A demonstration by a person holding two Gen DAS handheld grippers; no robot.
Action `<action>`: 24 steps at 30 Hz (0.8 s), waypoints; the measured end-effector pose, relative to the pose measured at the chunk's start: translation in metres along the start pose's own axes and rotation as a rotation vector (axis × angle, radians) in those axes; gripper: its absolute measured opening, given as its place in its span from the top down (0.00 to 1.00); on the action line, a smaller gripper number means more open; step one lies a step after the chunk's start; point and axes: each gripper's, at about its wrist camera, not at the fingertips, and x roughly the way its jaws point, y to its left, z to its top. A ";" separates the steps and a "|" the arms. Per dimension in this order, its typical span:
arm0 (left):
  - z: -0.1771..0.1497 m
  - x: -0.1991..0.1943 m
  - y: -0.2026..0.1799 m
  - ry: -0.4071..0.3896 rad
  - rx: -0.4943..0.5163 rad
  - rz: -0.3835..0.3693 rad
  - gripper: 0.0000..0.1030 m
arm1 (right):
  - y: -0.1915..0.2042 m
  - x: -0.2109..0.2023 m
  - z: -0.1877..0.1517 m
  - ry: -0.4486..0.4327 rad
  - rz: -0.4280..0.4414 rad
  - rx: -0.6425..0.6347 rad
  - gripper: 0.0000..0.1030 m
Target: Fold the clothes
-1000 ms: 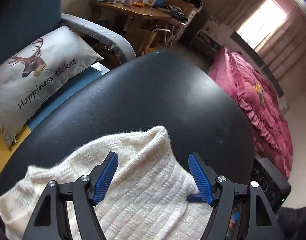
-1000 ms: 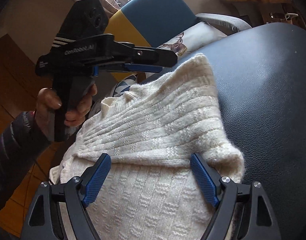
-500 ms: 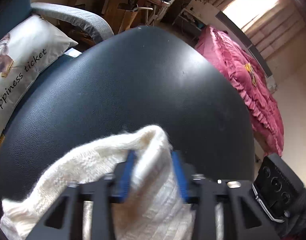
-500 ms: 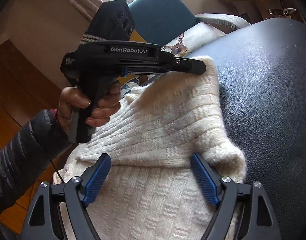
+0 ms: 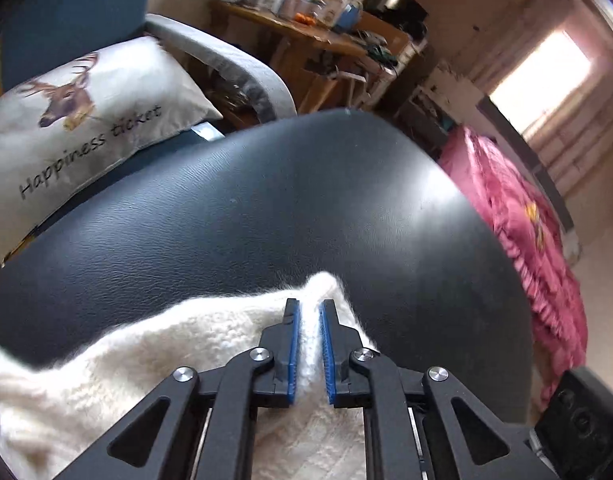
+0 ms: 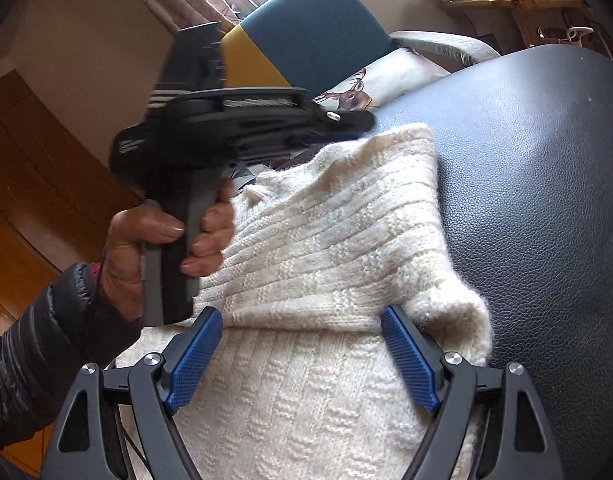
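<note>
- Since a second ago, left claw [image 5: 307, 312] has clamped the cream knit sweater's [image 6: 338, 240] far corner.
- Right claw [image 6: 302, 322] spread apart over the sweater's near fold on the black tabletop [image 6: 546, 200].

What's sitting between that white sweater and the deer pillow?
Only bare black leather surface separates the white sweater from the deer pillow; the left wrist view shows it best.

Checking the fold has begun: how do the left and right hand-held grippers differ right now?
The left hand-held gripper is shut, pinching a corner of the cream sweater; the right hand-held gripper is open, its fingers straddling a folded edge without clamping it. Both have blue pads and sit over the sweater on the black surface.
</note>
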 end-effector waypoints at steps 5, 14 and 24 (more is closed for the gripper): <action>-0.016 -0.050 0.013 -0.126 -0.072 0.038 0.79 | 0.005 -0.006 0.003 -0.008 -0.021 -0.023 0.18; -0.110 -0.114 0.050 -0.147 -0.171 0.146 0.79 | 0.033 -0.017 0.044 -0.055 -0.160 -0.217 0.18; -0.180 -0.175 0.112 -0.237 -0.326 0.352 0.63 | 0.022 0.091 0.091 0.151 -0.432 -0.363 0.18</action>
